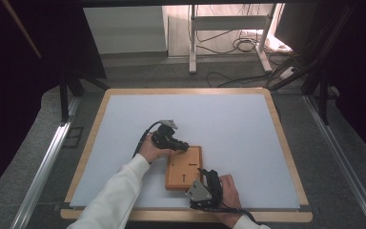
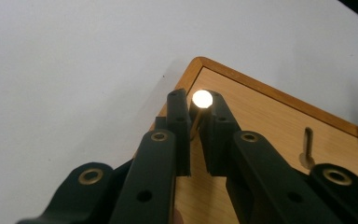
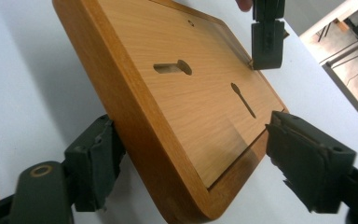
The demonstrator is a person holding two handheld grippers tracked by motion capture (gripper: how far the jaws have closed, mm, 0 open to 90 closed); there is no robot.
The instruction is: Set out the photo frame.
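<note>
A flat wooden board (image 1: 183, 167) with two keyhole slots (image 3: 172, 68) lies on the white table mat (image 1: 228, 124), near its front. My left gripper (image 2: 196, 107) is shut on a small brass screw (image 2: 202, 99) with a bright round head, held upright over the board's (image 2: 270, 121) far left corner. In the high view the left gripper (image 1: 187, 147) reaches in from the left. My right gripper (image 3: 191, 154) straddles the board's (image 3: 191, 93) near right corner, one pad against each edge. From this side the left gripper (image 3: 266, 42) shows at the board's far end.
The mat sits on a table with a wooden rim (image 1: 286, 143). Metal rails (image 1: 43, 167) run along both sides on the grey floor. A white stand (image 1: 228, 33) and loose cables (image 1: 238, 45) lie beyond the far edge.
</note>
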